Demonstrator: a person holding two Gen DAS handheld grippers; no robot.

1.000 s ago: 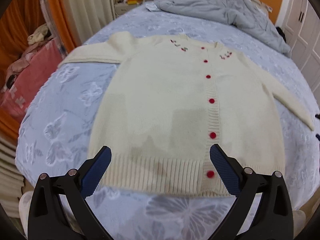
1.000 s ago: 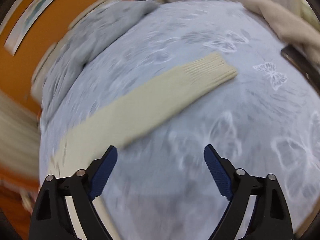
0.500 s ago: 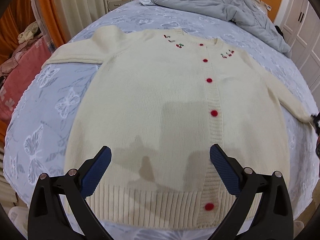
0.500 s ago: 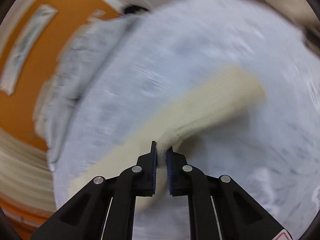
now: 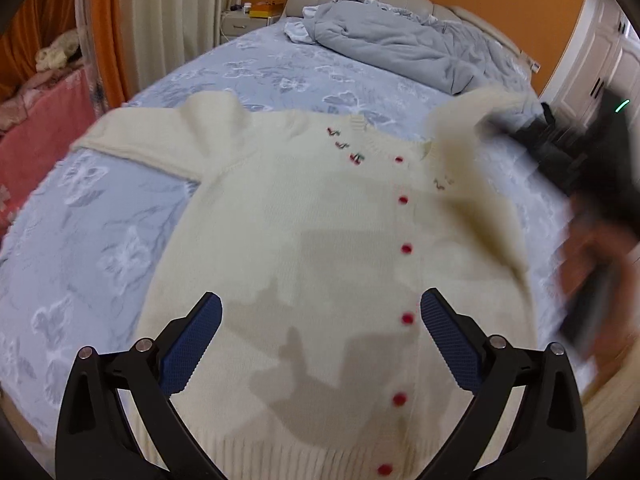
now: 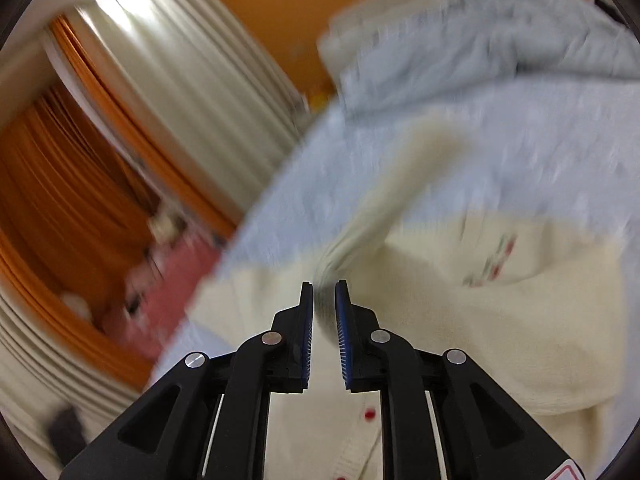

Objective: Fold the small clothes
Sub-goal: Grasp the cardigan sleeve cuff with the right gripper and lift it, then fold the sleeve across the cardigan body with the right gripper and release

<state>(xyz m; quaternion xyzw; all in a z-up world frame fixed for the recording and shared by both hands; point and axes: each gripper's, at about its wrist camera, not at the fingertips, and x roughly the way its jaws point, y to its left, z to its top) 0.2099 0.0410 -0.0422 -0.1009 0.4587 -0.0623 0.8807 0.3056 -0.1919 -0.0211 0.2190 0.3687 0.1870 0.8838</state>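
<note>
Black tongs (image 5: 320, 332) — blue ribbed pads (image 5: 192, 350), silver screws

Right gripper (image 5: 576, 148) and hand (image 5: 596, 256) motion-blurred in left view; cardigan (image 5: 304, 280) hem cut off at bottom.

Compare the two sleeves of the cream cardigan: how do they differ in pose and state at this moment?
The left-side sleeve lies flat on the bedspread, spread away from the cardigan; the other sleeve is lifted over the cardigan's front. No gripper touches the first; the right gripper is shut on the second's cuff. Both are the same cream knit.
</note>
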